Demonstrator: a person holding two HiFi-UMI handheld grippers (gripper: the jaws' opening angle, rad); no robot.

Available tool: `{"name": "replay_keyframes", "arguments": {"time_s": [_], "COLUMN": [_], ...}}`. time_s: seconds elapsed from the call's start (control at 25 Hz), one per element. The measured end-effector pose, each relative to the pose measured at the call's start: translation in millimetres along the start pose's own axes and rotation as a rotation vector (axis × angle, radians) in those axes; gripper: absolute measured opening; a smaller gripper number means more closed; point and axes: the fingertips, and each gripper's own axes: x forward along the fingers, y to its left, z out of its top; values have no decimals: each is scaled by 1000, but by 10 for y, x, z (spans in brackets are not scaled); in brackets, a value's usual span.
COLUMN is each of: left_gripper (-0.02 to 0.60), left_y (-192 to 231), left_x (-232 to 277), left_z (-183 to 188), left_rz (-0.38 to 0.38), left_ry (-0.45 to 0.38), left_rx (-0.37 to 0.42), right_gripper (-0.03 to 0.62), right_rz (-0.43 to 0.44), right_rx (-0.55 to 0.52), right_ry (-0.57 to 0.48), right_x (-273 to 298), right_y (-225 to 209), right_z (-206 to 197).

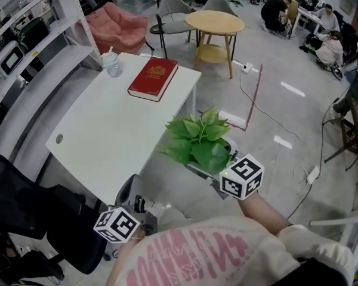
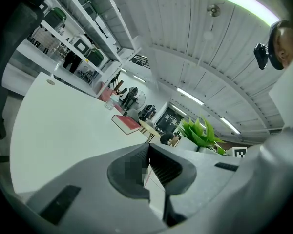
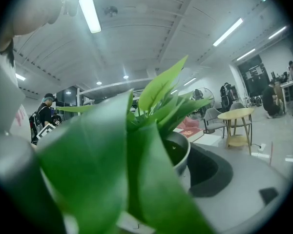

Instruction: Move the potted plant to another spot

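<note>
Counter on your left; potted plant in mid-carry, off its edge.
Your right claw grips the pot, your left claw is closed and empty; next, set it upright on bare counter.

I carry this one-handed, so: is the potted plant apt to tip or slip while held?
Likely top-heavy: the potted plant's leaves spread wider than its pot, so it may tilt in the right tongs. The leaves look floppy and should sway. The pot's smooth rim could perhaps slip.

Your left gripper and right gripper are grey plastic, each carrying a white cube with black markers; cream shirt, pink print.
</note>
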Motion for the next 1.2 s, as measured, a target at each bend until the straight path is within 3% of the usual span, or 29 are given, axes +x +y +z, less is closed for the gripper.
{"name": "replay_keyframes", "arguments": {"time_s": [0.52,0.92,1.2], "left_gripper": [3,3,3], "left_y": [-174,-179,-386], "left_x": [857,2167,3050], "left_z": [-142,232,663], "left_rz": [-91,-124,-161], "left_ry": [96,87,74], "left_rx": [27,23,82], "right_gripper": [517,517,517], "right_rz": [-81,-87,-91], "right_rx": [36,42,63], "right_ry": [24,43,33], "right_x": [-51,531,918], "right_y": [-604,-1575,-2245], "right_z": [-133,112,381]}}
